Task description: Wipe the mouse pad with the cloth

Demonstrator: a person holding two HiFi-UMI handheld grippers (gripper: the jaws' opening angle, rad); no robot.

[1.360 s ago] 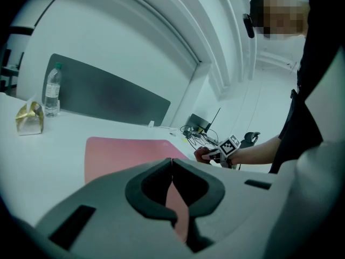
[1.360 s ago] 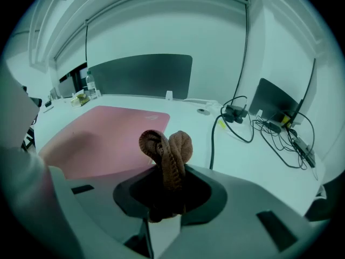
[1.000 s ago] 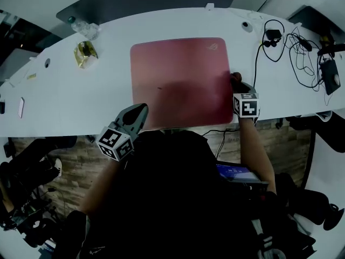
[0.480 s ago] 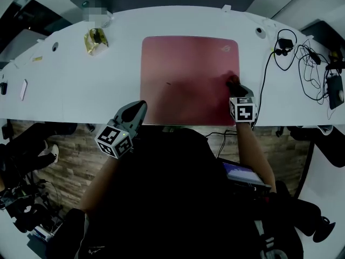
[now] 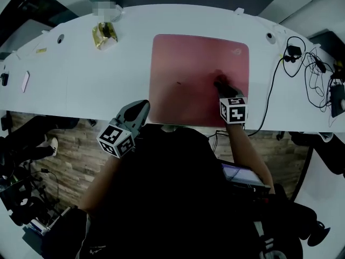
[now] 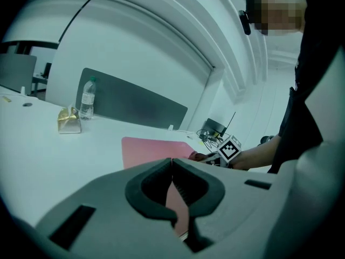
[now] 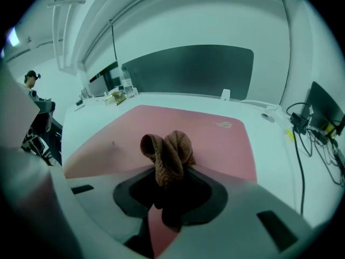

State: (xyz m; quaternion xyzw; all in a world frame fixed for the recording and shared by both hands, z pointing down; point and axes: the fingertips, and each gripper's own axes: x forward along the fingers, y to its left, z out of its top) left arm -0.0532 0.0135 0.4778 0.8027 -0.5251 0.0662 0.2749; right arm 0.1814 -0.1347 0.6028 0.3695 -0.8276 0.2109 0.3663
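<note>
The left hand-held gripper [image 5: 141, 108] had a pale grey moulded shell that narrowed to two jaws. These were lined with black padding [image 6: 132, 192] shaped around a rounded hollow. Rectangular slots [image 6: 74, 226] were sunk into the grey shell on either side of the padding. Behind the jaws sat a marker cube [image 5: 115, 140] faced with black-and-white squares. The right hand-held gripper [image 5: 222, 87] was of the same grey and black build, with its own marker cube [image 5: 233, 110]. The person wore a dark top [image 5: 172, 193], and both forearms were uncovered.
</note>
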